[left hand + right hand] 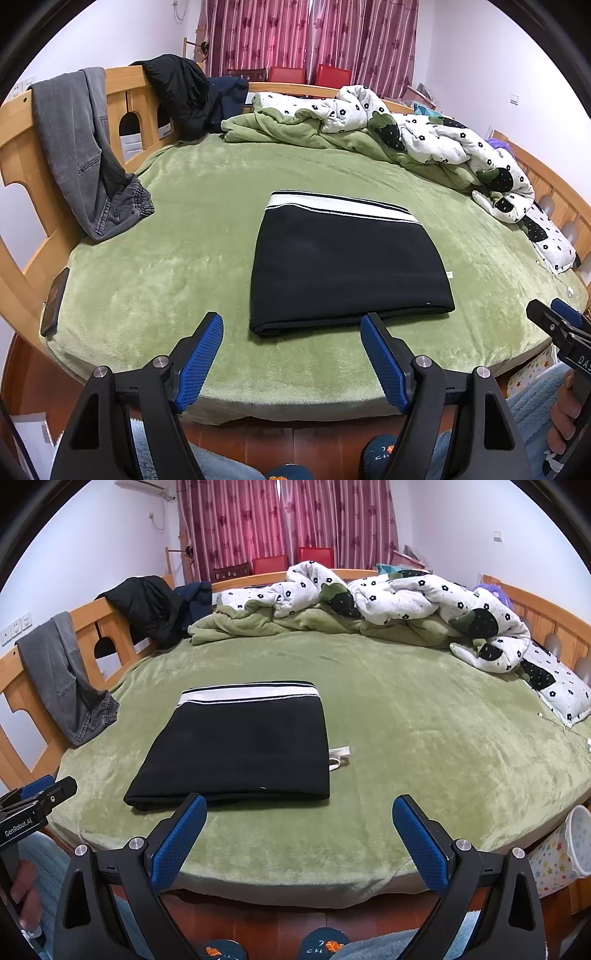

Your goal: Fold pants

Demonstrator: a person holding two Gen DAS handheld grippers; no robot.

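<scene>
Black knit with a white striped waistband: the pants (351, 262) lie on the green blanket (192, 236) of the bed as a tidy rectangular packet, several layers thick, with the waistband at its 12 o'clock edge and a clean fold at its 6 o'clock edge. From where I sit, the folding looks essentially done. No loose leg trails out, the sides run fairly straight, and the stack sits flat.

In the right wrist view a small white drawstring or tag (339, 755) pokes out at the packet's 3 o'clock side. I'd count that as the only loose end. Tucking it in, or a final smoothing, is all I judge to be left.

My left tool (291, 323) hangs just off the packet's near edge with its blue pads spread wide and nothing between them. One pad tip sits right at the fold, though I cannot tell whether it touches. My right tool (299, 805) is likewise spread wide and empty, its left pad near the packet's 6 o'clock edge and the rest over bare blanket.

Grey jeans (79, 147) drape over the wooden bed rail (14, 155) at 9 o'clock, apart from the packet. A rumpled flower-print duvet (436, 140) is heaped from 12 to 2 o'clock.
</scene>
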